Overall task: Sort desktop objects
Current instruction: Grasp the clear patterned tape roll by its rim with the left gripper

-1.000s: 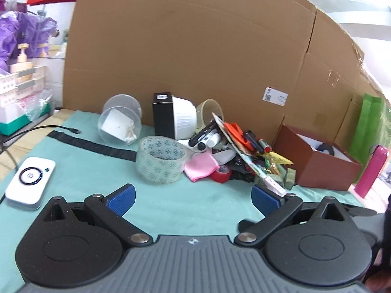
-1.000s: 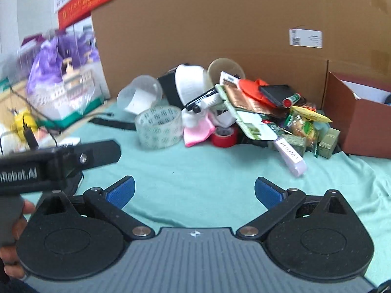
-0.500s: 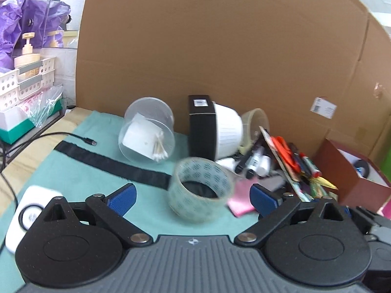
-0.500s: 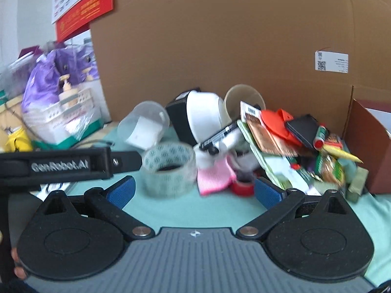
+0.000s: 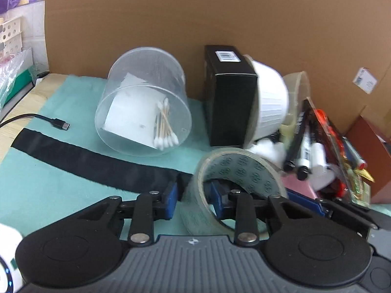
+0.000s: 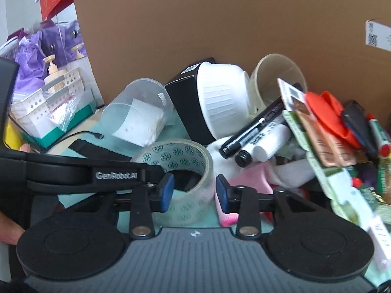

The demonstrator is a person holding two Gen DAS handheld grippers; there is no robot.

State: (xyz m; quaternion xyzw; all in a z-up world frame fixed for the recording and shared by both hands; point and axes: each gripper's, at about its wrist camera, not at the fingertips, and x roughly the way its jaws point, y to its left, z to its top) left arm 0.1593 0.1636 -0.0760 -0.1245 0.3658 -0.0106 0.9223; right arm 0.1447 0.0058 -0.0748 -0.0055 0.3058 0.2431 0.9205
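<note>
1. Since it fills the back of both views, the cardboard wall goes first. It stands upright behind everything on the desk.
2. The teal cloth covers the desk, and a black strap lies flat across it.
3. The left gripper has its jaws just closed in. One blue pad sits outside the tape roll and the other inside the hole, so it pinches the roll's wall on its left side.
4. Same deal for the right gripper, which has just been closing too. Its pads straddle the roll's right-hand wall, one in the hole and one outside. As far as I can tell they're pressing on it.
5. A clear round tub lies on its side just behind the strap, with cotton swabs and a white sheet inside.
6. A black box stands upright, and a white bowl is tipped against its right side.
7. The tape roll itself is clear with a green pattern. It sits tilted at the front of the cloth between both grippers, just in front of the box, right up against a pink cloth.
8. Black-capped markers lean on the messy pile to the right.
9. A cable plug lies on the cloth left of the tub.
</note>
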